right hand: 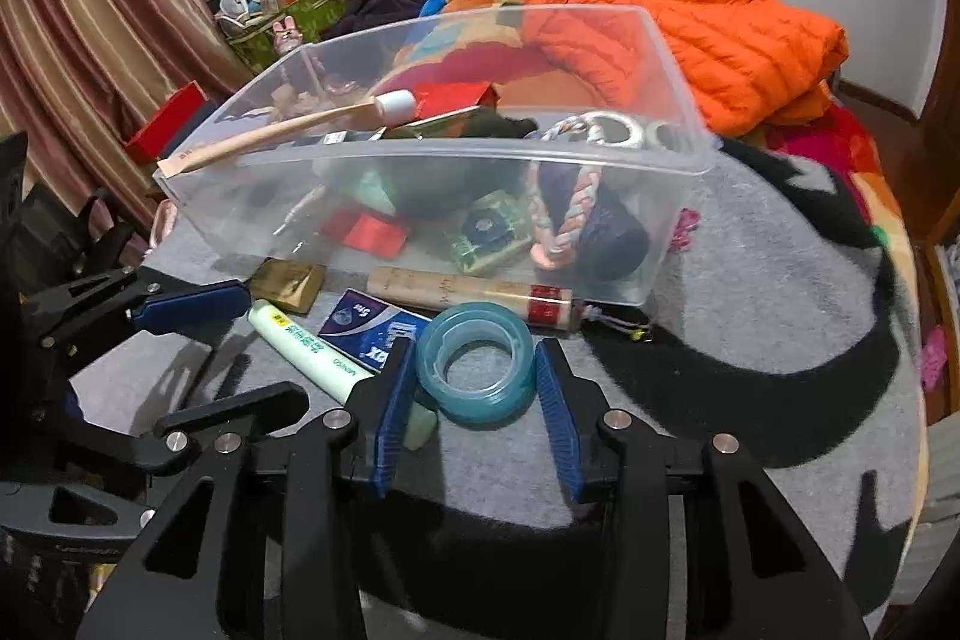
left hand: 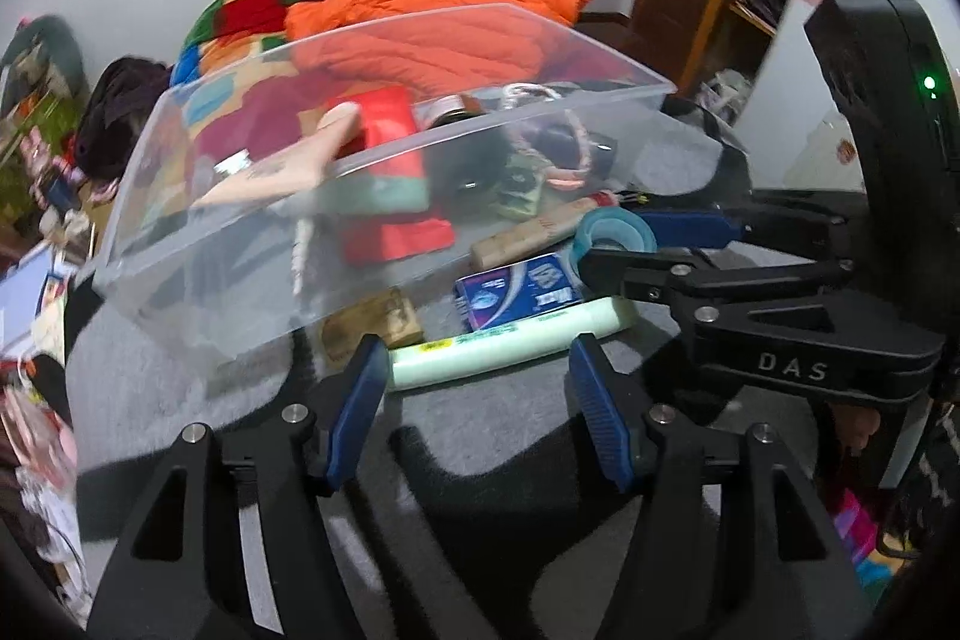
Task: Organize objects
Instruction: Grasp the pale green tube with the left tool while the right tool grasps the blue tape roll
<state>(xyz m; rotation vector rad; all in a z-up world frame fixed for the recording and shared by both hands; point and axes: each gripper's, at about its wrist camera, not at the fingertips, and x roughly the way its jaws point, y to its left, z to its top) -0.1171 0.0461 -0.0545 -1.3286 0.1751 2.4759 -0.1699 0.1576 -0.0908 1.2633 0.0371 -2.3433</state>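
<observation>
The tape roll [right hand: 475, 376] lay flat on the grey blanket [right hand: 750, 340] of the bed, just near of the clear bin [right hand: 678, 124], and sat between the right gripper's [right hand: 475, 400] jaws, which stood open and, as far as the view showed, not yet pressing it. It looked light and stiff, a smooth plastic-faced ring likely to slip, so squeezing across its outer wall seemed the safest hold. The left gripper [left hand: 477, 400] also stood open, empty, with the pale green tube [left hand: 510, 343] just far of its tips; that tube would probably give under pressure. Its label read "MINISO". The blue packet [right hand: 372, 334] touching the tube showed "5" and letters ending in "x". The right gripper's body bore "DAS".
</observation>
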